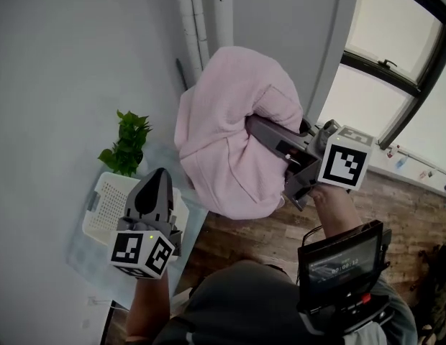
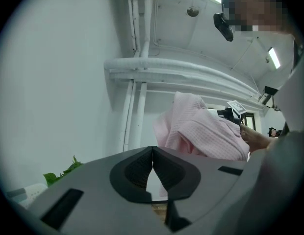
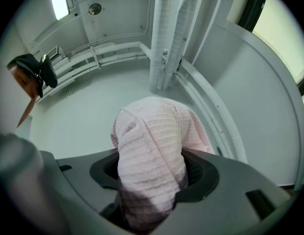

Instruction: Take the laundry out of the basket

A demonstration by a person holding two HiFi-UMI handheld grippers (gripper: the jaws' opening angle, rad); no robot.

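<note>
A white laundry basket sits at lower left, with a leafy plant just behind it. Near the basket, the left gripper has its jaws pressed together on nothing. To the right, the right gripper clamps a bunched pink towel, held in the air, clear of the basket.

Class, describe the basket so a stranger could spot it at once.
Start at the grey wall on the head view's left and drop to the small table below it. The basket sits on that table, beside the green plant and partly behind the left gripper. It is the only white box with rows of small holes.
</note>
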